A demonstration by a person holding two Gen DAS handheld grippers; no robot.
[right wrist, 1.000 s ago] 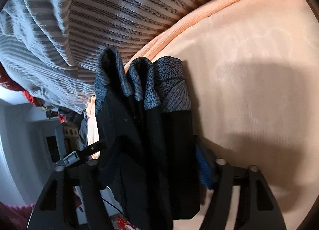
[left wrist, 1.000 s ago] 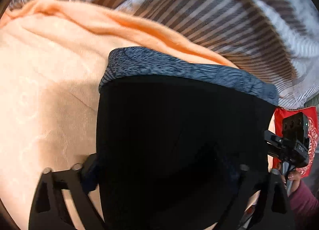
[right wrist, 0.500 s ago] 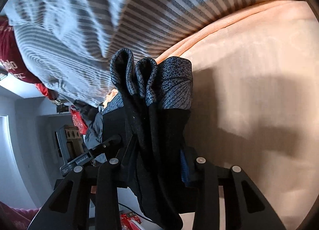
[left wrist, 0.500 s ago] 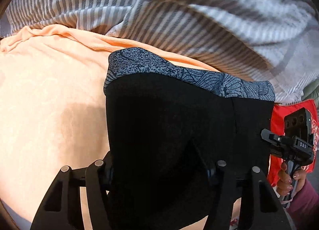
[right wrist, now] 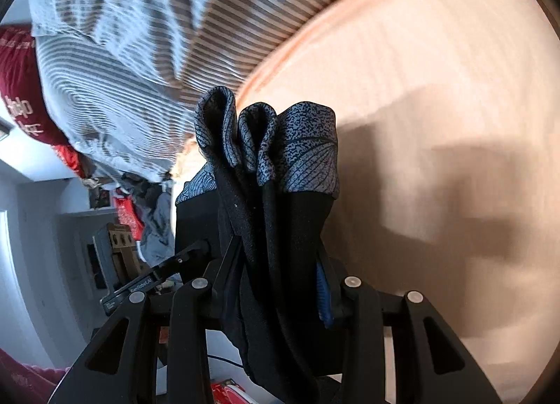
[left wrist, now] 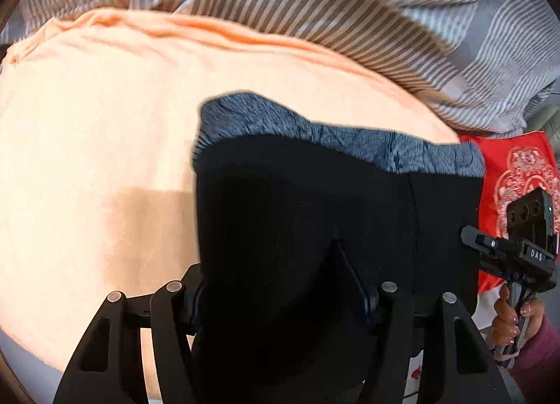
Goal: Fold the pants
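Black pants [left wrist: 315, 211] with a grey patterned waistband [left wrist: 315, 131] hang in the air over an orange sheet [left wrist: 87, 124]. My left gripper [left wrist: 283, 299] is shut on the black cloth below the waistband, which spreads wide across its view. My right gripper [right wrist: 276, 285] is shut on the bunched far side of the pants [right wrist: 280, 229], where the waistband [right wrist: 301, 152] stands in folds. The right gripper's body [left wrist: 518, 246] shows at the pants' right edge, held by a hand [left wrist: 507, 313]. The pads are hidden by cloth.
A grey striped duvet [left wrist: 350, 19] is heaped along the back of the orange sheet [right wrist: 437, 89]. A red patterned cloth [left wrist: 518, 166] lies at the right. Beyond the bed edge stand grey furniture and clutter [right wrist: 119, 250]. A dark red cloth [right wrist: 21, 89] shows far left.
Both grippers have narrowed onto the pants and carried them up and back from the striped duvet. More orange sheet now shows beneath, with the shadows further below.
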